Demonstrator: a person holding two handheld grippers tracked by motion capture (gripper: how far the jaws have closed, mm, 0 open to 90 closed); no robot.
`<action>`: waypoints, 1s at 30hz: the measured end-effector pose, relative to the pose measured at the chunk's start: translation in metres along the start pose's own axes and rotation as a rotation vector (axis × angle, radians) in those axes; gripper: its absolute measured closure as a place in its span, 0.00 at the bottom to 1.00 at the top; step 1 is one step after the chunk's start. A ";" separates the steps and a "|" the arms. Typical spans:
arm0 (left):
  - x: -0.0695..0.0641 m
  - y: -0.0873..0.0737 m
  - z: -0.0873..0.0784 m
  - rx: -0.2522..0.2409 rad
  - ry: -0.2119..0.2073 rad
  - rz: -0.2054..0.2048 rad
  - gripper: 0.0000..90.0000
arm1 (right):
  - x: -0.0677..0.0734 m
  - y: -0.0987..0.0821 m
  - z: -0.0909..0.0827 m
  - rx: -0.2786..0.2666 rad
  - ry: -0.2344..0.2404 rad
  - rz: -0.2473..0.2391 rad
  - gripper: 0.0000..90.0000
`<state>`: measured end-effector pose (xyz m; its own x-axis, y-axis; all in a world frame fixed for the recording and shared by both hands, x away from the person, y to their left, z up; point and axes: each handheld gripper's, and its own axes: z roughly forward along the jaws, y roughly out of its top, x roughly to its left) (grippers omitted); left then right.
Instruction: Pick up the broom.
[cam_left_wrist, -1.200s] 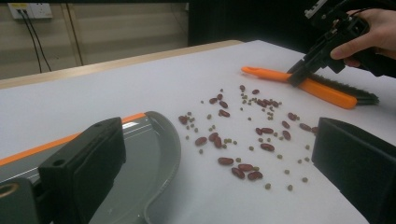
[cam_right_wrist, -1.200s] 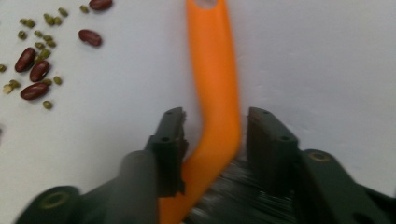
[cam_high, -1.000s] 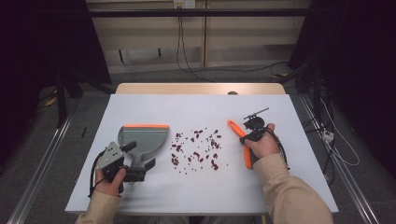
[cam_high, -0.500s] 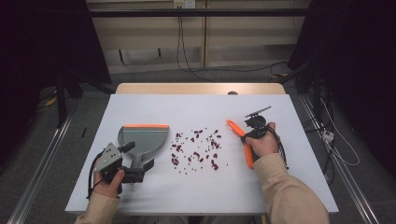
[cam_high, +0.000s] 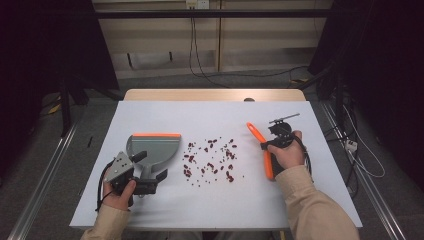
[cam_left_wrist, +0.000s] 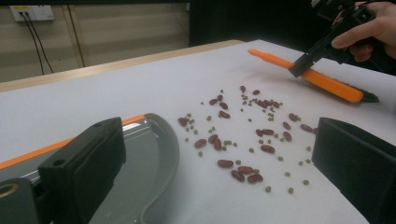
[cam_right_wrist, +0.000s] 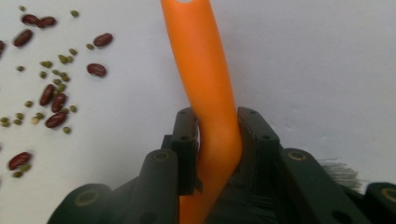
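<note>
Right gripper (cam_right_wrist: 215, 140) has its jaws clamped on the handle of the orange plastic hand brush (cam_high: 263, 150) — the brush's long axis runs away from the person, and the scattered red and green beans (cam_high: 210, 159) lie just to its left. Left gripper (cam_high: 150, 181) sits open around the handle end of the grey plastic dustpan with the orange lip (cam_high: 152, 147), not clamped on it yet — the pan's mouth faces away, beans to its right. Compared with a second ago, hardly anything's moved; the right hand has just shifted slightly.
</note>
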<state>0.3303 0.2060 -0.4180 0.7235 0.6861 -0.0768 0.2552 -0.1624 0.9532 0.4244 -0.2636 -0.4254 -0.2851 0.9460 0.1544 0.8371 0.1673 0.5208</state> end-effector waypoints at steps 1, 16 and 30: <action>-0.001 0.001 0.001 -0.004 -0.003 0.003 0.03 | -0.001 -0.001 -0.004 -0.030 -0.002 0.003 0.78; -0.061 0.036 0.046 0.026 -0.158 0.042 0.04 | -0.009 -0.019 -0.073 -0.404 0.153 0.055 0.79; -0.107 0.060 0.122 0.048 -0.242 0.025 0.11 | 0.042 0.007 -0.087 -0.507 0.261 -0.012 0.79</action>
<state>0.3466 0.0364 -0.3880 0.8608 0.4929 -0.1267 0.2615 -0.2147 0.9410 0.3776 -0.2467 -0.3427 -0.4526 0.8343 0.3150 0.5227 -0.0380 0.8517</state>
